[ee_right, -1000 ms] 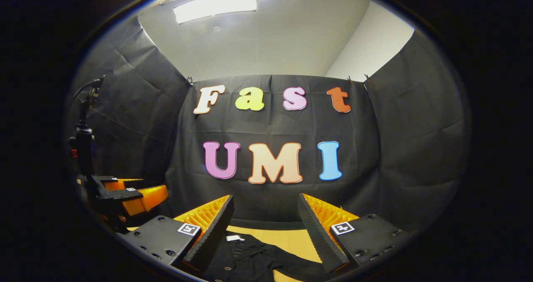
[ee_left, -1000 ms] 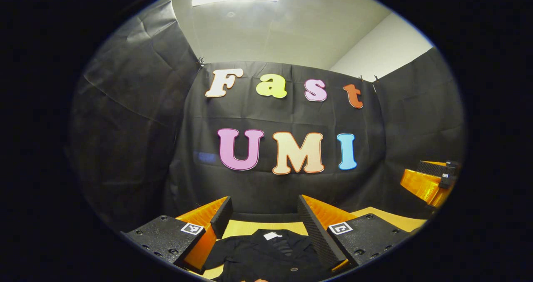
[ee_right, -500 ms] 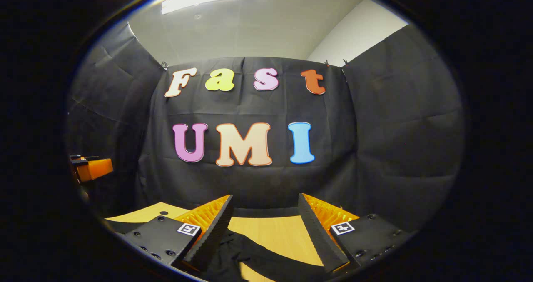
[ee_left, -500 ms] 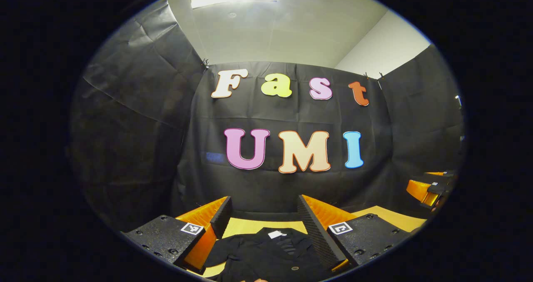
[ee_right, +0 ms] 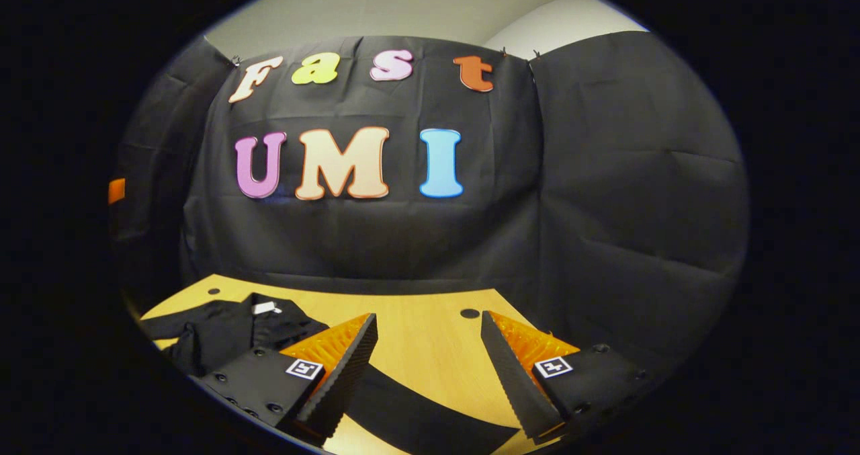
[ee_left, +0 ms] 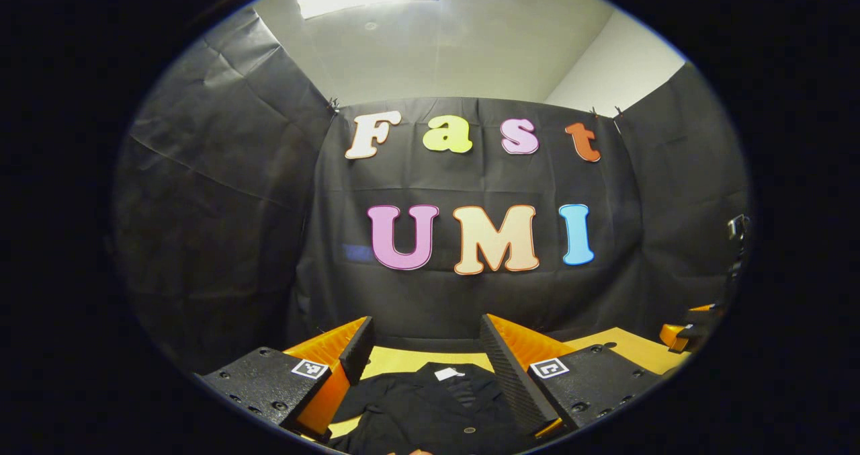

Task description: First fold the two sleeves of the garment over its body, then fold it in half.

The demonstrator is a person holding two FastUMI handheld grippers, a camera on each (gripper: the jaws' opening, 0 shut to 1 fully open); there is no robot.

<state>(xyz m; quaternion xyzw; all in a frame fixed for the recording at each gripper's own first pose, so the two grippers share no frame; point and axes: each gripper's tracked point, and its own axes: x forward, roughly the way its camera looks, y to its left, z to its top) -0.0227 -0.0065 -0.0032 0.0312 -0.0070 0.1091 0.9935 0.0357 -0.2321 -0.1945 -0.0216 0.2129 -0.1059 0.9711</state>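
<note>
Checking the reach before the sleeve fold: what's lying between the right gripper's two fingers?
In the right gripper view, the open right gripper has bare wooden table between its fingers, with the black garment's sleeve crossing lower down.

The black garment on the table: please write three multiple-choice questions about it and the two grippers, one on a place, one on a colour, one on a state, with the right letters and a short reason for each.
1. In the right gripper view, where does the sleeve lie?
A. between the right gripper's fingers
B. on the wall
C. on the ceiling

2. What colour is the table?
A. blue
B. light wood
C. white

3. How does the left gripper stand?
A. shut on the garment
B. open
C. shut on a cup

Answers:
1 A, the sleeve runs across the gap of the right gripper.
2 B, bare tabletop shows beside the garment.
3 B, its fingers stand apart with the garment lying beyond them.
</note>
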